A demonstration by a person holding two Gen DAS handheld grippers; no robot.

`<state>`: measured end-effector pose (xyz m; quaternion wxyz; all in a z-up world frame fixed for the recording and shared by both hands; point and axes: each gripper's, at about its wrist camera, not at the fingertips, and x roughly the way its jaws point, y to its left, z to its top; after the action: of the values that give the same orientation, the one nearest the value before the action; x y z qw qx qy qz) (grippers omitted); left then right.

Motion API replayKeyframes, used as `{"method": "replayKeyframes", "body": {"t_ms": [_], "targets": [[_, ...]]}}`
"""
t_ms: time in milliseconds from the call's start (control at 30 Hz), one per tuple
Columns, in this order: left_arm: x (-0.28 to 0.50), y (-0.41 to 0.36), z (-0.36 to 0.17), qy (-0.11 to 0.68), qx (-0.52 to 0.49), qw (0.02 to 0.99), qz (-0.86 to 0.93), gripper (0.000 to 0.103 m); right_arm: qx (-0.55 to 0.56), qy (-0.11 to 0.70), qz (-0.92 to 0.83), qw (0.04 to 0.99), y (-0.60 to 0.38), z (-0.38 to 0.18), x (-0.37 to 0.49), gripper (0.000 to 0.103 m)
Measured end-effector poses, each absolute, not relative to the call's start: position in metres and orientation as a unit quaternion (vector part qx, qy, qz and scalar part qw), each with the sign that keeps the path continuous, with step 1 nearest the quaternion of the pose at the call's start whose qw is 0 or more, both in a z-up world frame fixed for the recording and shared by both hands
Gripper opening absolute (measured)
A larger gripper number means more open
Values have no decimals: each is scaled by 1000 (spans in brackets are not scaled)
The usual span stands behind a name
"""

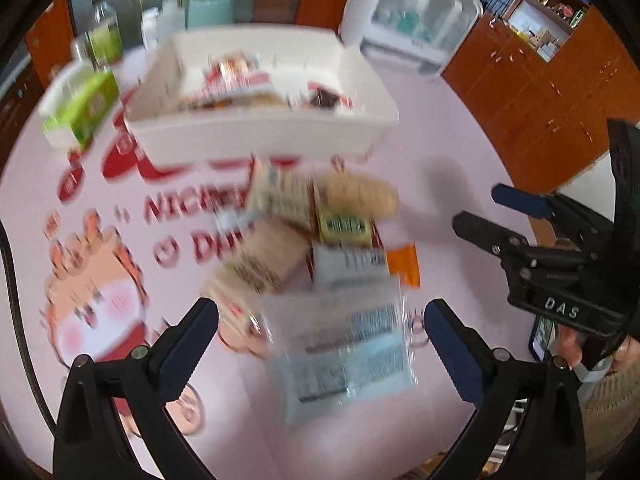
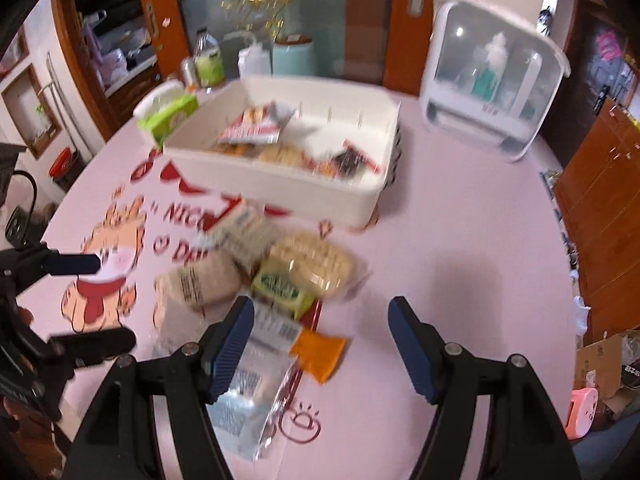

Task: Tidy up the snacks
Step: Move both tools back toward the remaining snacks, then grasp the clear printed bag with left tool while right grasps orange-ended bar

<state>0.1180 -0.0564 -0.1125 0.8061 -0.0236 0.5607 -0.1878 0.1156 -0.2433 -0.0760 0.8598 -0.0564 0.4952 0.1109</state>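
A pile of snack packets point(image 1: 312, 236) lies on the pink tablecloth; it also shows in the right wrist view point(image 2: 256, 280). A clear packet point(image 1: 344, 344) is nearest, an orange one point(image 1: 406, 262) beside it. Behind stands a white bin point(image 1: 260, 136) holding several snacks, also seen in the right wrist view point(image 2: 280, 184). My left gripper point(image 1: 320, 344) is open, its jaws either side of the clear packet, above it. My right gripper point(image 2: 320, 348) is open and empty over the orange packet point(image 2: 318, 354). It shows at the right in the left wrist view point(image 1: 484, 216).
A green tissue box point(image 1: 84, 108) sits left of the bin. A white plastic cabinet point(image 2: 492, 80) stands at the back right. Bottles point(image 2: 208, 60) and a teal container point(image 2: 294, 58) stand at the table's far edge. Wooden cupboards point(image 1: 552, 92) are on the right.
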Motion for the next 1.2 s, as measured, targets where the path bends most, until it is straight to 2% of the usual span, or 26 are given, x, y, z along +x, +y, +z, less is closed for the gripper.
{"method": "replayKeyframes", "body": {"t_ms": [333,433,533,767,1033,1067,1133,1200], "targets": [[104,-56,-198,624,-40,758,-186,102,-59,543,141,826,-244,-131,119,70],[102,-60,-207,630,-39,752,-191,102,-83,550,150,818,-237,-143,124,69],[102,-67,-212,632,-32,749,-199,102,-109,556,157,809,-230,-155,133,61],[107,-88,-226,643,-25,738,-204,102,-130,584,187,779,-224,-179,145,61],[104,-96,-238,647,-44,734,-202,101,-151,590,223,761,-215,-183,146,61],[103,-97,-237,645,-44,736,-200,97,-159,590,226,758,-212,-184,145,61],[104,-96,-233,642,-51,736,-210,81,-174,587,227,757,-207,-185,145,61],[103,-91,-230,643,-69,728,-228,60,-186,586,230,754,-203,-185,145,61]]}}
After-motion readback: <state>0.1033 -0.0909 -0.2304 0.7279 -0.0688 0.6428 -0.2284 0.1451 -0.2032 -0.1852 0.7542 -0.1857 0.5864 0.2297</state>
